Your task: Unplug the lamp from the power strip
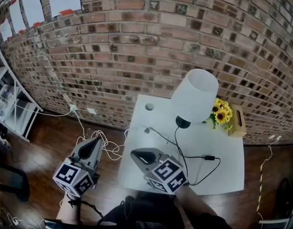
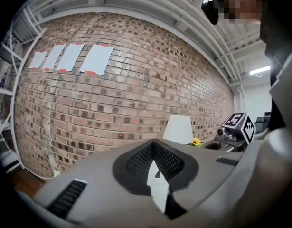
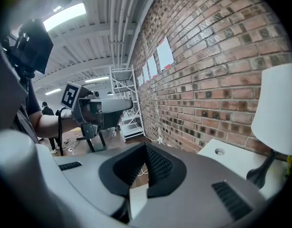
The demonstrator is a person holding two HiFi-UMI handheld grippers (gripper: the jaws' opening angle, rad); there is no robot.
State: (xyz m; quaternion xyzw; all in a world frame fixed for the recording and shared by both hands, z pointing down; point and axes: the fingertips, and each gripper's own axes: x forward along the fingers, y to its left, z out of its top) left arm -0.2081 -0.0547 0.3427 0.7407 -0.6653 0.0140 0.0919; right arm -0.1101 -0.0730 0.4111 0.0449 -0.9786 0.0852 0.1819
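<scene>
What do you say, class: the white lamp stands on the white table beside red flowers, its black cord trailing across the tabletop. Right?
No: the head view shows the flowers are yellow, not red. The white lamp stands on the white table beside yellow flowers, its black cord trailing across the tabletop.

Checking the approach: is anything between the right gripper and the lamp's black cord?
Nothing visible. The right gripper is at the white table's near edge; only bare tabletop separates it from the black cord.
</scene>
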